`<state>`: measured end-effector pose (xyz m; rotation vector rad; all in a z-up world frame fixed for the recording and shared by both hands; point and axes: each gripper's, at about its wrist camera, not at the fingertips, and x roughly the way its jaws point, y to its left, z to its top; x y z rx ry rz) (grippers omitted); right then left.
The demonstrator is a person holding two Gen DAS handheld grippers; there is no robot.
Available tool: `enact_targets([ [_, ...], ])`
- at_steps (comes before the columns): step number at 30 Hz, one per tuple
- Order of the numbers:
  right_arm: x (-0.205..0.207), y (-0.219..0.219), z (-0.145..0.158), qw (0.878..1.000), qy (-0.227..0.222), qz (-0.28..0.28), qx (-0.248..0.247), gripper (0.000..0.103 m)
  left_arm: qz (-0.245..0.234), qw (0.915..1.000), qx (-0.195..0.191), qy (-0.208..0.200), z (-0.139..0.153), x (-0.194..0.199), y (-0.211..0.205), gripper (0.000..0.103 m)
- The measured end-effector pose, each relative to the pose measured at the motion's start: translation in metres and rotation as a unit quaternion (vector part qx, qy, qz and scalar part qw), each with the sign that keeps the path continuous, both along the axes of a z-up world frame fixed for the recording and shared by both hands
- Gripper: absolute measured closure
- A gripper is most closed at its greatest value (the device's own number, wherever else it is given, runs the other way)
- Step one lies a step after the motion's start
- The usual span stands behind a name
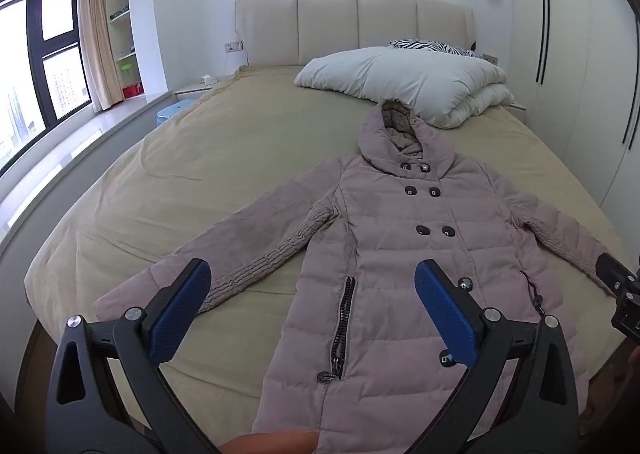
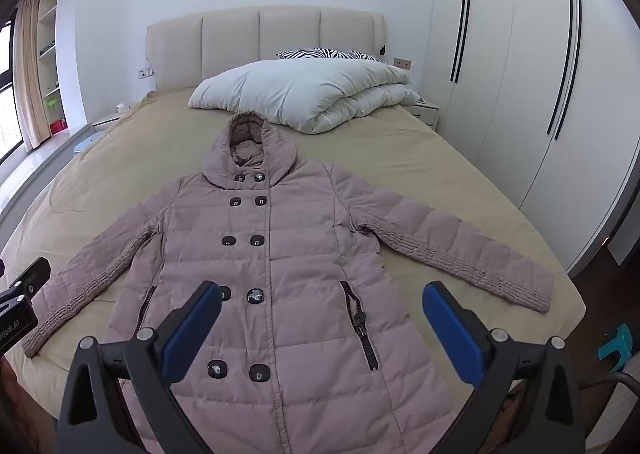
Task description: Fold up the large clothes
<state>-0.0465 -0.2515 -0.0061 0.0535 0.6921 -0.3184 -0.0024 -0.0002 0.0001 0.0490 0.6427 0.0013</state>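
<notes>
Left wrist view: coat (image 1: 384,254) is lying flat, front up, on the bed (image 1: 180,173), hood (image 1: 400,133) pointing away toward the duvet (image 1: 400,81), hem running off toward the cameras. Long axis is running from hem to hood, straight ahead of both tools; sleeves are spreading out to either side of the coat's body, slanting back toward the near edge. Left gripper (image 1: 312,310) is hovering spread wide, nothing between its pads, above the coat's lower body and the left sleeve (image 1: 224,250). Right wrist view: right gripper (image 2: 322,322) is likewise gaping and empty, over the coat's lower front, with the right sleeve (image 2: 460,250) off to its outer side. Each hand is sitting nearer its own sleeve; likely first move is taking a sleeve inward across the coat's body.
</notes>
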Motion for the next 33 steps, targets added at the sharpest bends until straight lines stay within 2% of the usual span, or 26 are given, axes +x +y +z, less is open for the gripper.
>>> enact_targets([
  [2, -0.0003, 0.001, -0.0008, 1.0, -0.014, -0.001, -0.011, 0.0, 0.0, 1.0, -0.001, 0.006, -0.0004, 0.0006, 0.0003, 0.0],
  [15, 0.0001, 0.0079, -0.0056, 1.0, -0.005, 0.005, -0.007, 0.0, -0.003, 0.9999, -0.004, 0.013, -0.001, -0.0071, -0.006, 0.0],
  [33, 0.0036, 0.0072, -0.0082, 1.0, -0.001, 0.012, -0.003, 0.0, -0.002, 0.9996, -0.008, 0.026, -0.0088, 0.0017, -0.0017, 0.0],
])
